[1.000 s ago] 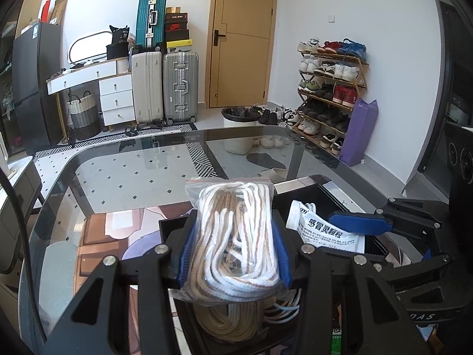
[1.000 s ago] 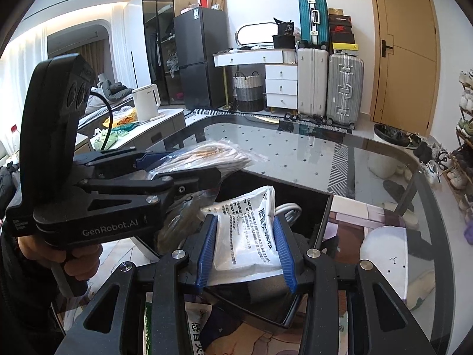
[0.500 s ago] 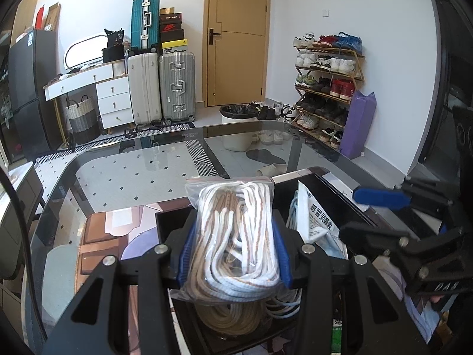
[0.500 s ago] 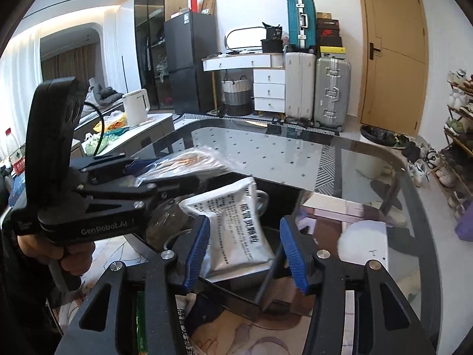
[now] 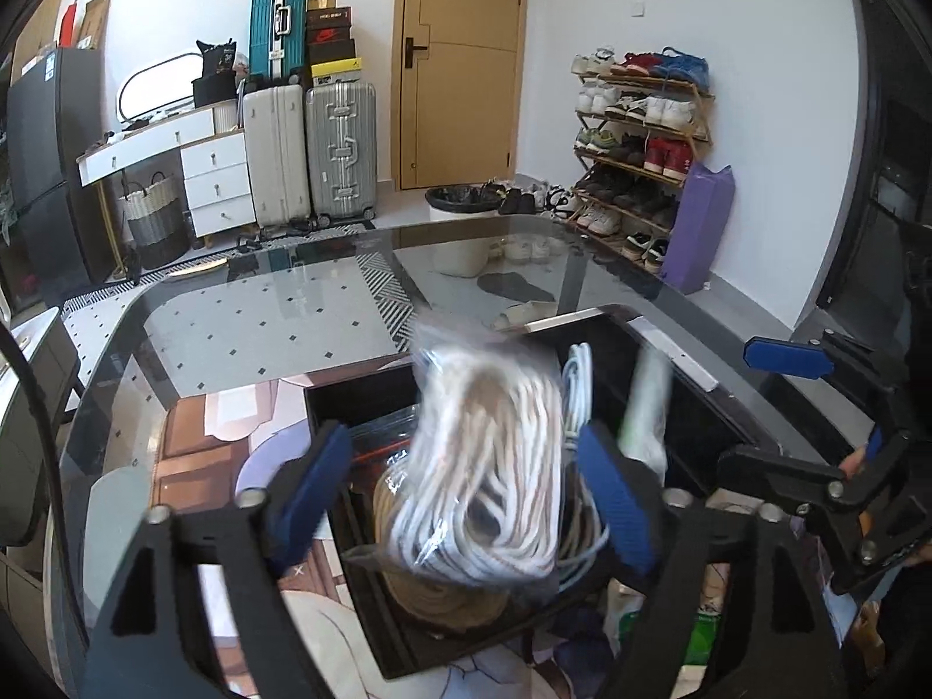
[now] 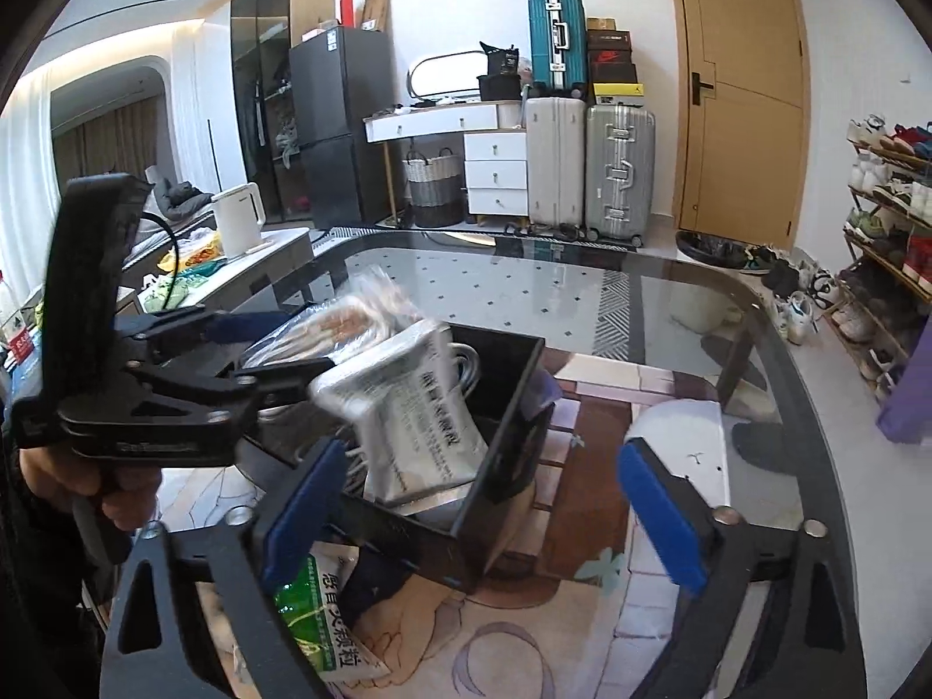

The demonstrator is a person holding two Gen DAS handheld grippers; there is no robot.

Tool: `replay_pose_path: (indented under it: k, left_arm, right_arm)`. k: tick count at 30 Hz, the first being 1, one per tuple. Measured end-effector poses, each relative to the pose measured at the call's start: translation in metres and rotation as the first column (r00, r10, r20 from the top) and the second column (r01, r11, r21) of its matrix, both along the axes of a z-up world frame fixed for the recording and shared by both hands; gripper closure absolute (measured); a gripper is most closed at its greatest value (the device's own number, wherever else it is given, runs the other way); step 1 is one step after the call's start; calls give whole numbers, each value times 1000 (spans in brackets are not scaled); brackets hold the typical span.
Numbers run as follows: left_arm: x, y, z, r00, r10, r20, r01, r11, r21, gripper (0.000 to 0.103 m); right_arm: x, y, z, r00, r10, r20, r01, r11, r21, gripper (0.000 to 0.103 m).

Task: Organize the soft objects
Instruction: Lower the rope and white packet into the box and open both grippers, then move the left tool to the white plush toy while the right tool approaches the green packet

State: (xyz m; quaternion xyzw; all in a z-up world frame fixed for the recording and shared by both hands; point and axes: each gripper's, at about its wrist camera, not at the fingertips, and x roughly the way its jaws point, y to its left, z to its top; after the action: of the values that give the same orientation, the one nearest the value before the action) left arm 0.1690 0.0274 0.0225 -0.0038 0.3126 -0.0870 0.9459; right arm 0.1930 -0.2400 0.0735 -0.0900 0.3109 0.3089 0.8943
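As both sets of jaws are opening, the left gripper (image 5: 466,489) is releasing the bagged rope (image 5: 483,466) and the right gripper (image 6: 477,501) the white sachet (image 6: 408,419), at ten o'clock, into the black bin (image 6: 507,425).

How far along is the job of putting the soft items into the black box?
Done: cable coils sit in the black box. In hand: both grippers' jaws are opening; the rope bag and white sachet drop into it, blurred. Left: the green-printed sachet lies outside.

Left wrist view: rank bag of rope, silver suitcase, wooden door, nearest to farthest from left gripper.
1. Bag of rope: between the opening jaws of the left gripper, over the black bin.
2. Silver suitcase: beyond the table, left of centre.
3. Wooden door: back wall.
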Motion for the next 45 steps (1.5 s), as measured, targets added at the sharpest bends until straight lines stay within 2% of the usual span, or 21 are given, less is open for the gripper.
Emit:
replay_pose_path:
  k: [1,2,15,28,37,41,45]
  left_arm:
    - [-4,0,1,1000,10,8,-10,1000,8,4]
    - [-7,0,3,1000,20,16,-20,1000,11,0]
    - [-45,12,9,996,87,20,-87,996,-6,0]
    - [-79,10,-1,992,123,-5,-123,992,6,0]
    - [-92,8,-11,992,125,-33,-124,992,37,0]
    - [-91,6,-14,992,114,-51,-110,991,76,0]
    - [-91,6,-15,993,101,-64,-96,993,72,0]
  right_arm:
    - [-2,-1,0,1000,-4,3,4,1000,1,2]
    - [-3,-2,0,1000,-8,4,8,1000,1,1]
    - [-29,-7,-2,999,13,-47,-13,1000,-7,1]
    - [-51,-2,-11,990,60,-124,-64,998,-24,1]
    - [-54,5,-20,980,97,-173,-105,994,-38,1]
    - [-55,10,-27,974,107,-198,-119,992,-48,1]
    - [-56,11,-27,970,122,-210,-132,991,-35,1]
